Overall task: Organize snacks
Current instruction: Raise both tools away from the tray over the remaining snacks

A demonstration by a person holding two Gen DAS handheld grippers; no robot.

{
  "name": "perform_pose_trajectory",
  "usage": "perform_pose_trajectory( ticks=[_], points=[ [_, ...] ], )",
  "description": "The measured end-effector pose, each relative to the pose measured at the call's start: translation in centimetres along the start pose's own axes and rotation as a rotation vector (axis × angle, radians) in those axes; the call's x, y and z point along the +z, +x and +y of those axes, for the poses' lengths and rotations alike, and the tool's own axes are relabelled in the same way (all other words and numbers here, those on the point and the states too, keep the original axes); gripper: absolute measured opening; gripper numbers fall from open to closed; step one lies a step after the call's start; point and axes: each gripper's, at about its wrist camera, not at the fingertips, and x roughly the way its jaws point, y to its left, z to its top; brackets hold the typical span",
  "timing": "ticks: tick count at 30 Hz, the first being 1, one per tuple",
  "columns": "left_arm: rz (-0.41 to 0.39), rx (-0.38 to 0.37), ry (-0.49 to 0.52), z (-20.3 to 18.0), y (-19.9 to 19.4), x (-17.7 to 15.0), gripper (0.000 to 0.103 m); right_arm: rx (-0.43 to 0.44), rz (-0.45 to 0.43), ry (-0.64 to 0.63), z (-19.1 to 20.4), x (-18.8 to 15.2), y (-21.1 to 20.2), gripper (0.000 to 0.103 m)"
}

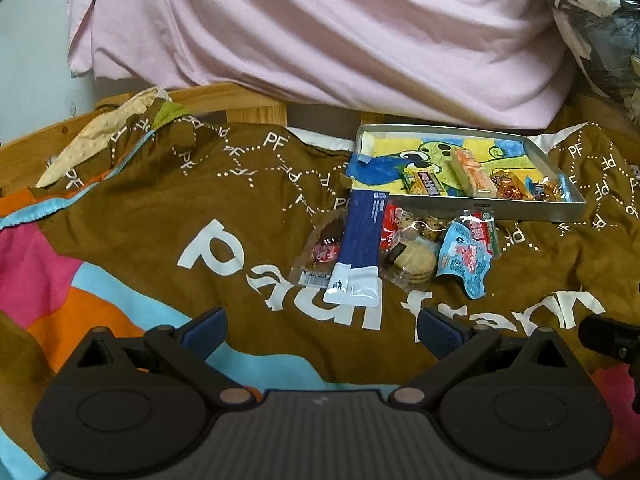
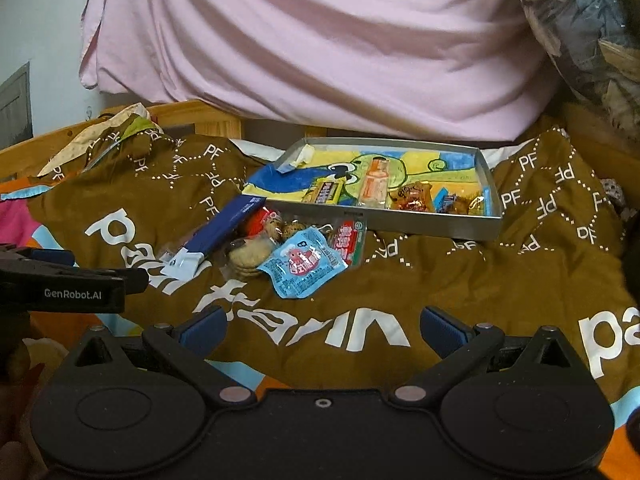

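A shallow grey tray with a cartoon drawing inside lies on the brown bedspread and holds several wrapped snacks along its near right side. In front of it sits a loose heap: a long blue and white packet, a clear bag of round biscuits, a light blue pouch, and a red and green packet. My left gripper is open and empty, short of the heap. My right gripper is open too, holding nothing, below the pouch.
A pink sheet hangs behind the tray over a wooden bed frame. A dark crumpled plastic bag bulges at the far right. The left gripper's black body juts in at the left of the right wrist view.
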Motion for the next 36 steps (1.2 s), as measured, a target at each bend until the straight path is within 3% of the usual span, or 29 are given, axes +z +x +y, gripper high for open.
perform_pose_trajectory(
  ticks=[11,23,36],
  points=[
    [0.033,0.005,-0.002,0.6,1.4,0.8,0.103,0.018,0.036,-0.007,0.2,0.2,1.4,0.102],
    [0.06,0.012,0.011,1.0,3.2,2.0,0.103,0.009,-0.016,-0.053,0.1,1.7,3.4,0.102],
    [0.095,-0.075,0.043,0.6,8.2,5.6,0.103,0.035,0.009,-0.031,0.5,3.5,9.7,0.102]
  ],
)
